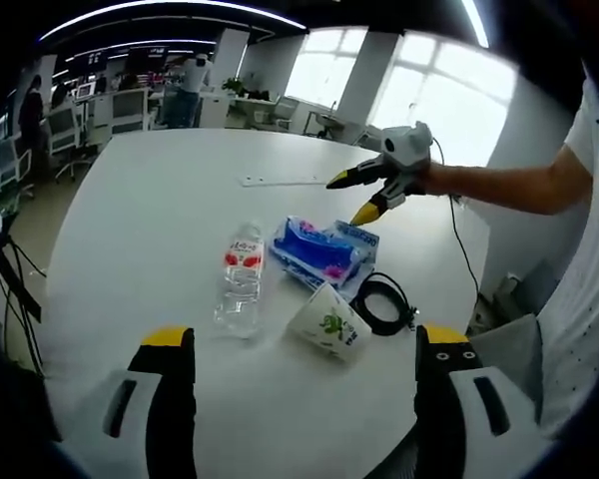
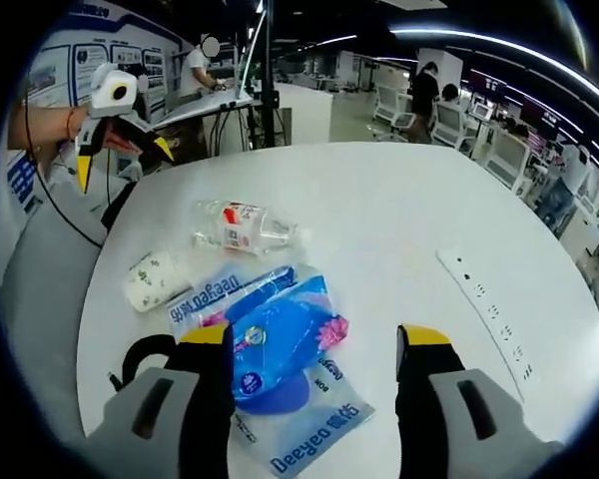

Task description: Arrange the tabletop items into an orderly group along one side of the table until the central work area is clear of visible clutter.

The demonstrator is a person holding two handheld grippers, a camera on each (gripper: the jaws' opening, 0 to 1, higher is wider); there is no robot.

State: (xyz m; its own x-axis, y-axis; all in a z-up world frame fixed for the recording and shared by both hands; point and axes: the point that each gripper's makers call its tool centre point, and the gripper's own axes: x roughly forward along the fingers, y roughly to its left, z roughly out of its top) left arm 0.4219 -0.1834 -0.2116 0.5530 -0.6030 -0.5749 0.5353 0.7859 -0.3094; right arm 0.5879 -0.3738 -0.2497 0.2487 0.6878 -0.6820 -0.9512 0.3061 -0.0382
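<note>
A clear water bottle (image 1: 242, 279) (image 2: 245, 228) with a red label lies on its side on the white table (image 1: 160, 200) (image 2: 379, 210). Beside it lie a blue tissue packet (image 1: 319, 251) (image 2: 280, 344) and a tipped white paper cup (image 1: 327, 321) (image 2: 152, 279) with green print. A coiled black cable (image 1: 384, 302) (image 2: 140, 359) rests by the cup near the table edge. My left gripper (image 1: 305, 336) (image 2: 123, 165) is open and empty, held back from the cluster. My right gripper (image 2: 314, 336) (image 1: 351, 198) is open above the far side of the tissue packet, holding nothing.
A white power strip (image 1: 280, 181) (image 2: 489, 309) lies flat on the table, away from the cluster. Office desks, chairs (image 1: 65, 130) and people (image 2: 419, 90) stand beyond the table. A black stand (image 2: 265, 80) rises behind the table edge.
</note>
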